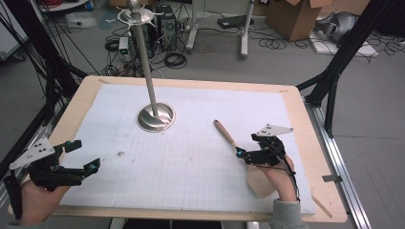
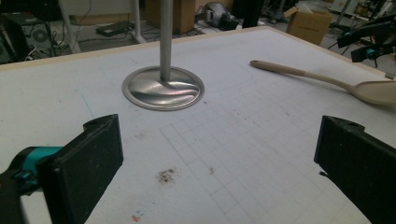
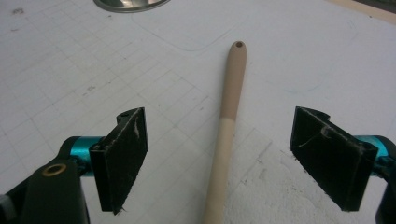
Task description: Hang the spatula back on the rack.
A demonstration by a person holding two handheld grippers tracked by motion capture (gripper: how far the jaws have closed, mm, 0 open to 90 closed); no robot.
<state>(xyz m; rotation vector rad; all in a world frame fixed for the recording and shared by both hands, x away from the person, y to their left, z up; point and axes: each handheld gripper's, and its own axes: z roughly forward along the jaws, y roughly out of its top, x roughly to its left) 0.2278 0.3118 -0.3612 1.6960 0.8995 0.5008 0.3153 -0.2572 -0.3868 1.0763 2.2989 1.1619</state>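
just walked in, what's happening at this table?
A person holds a tool in each hand. The right tool is open, its jaws on either side of the wooden spoon handle, not closed on it. The left tool is open over bare mat, apart from the metal stand. The spoon lies flat.

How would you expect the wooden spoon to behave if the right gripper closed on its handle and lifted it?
The spoon looks like solid wood, so it is probably stiff and light. Its handle is round and smooth between the open right gripper, so it might twist. The broad bowl could make it droop at that end.
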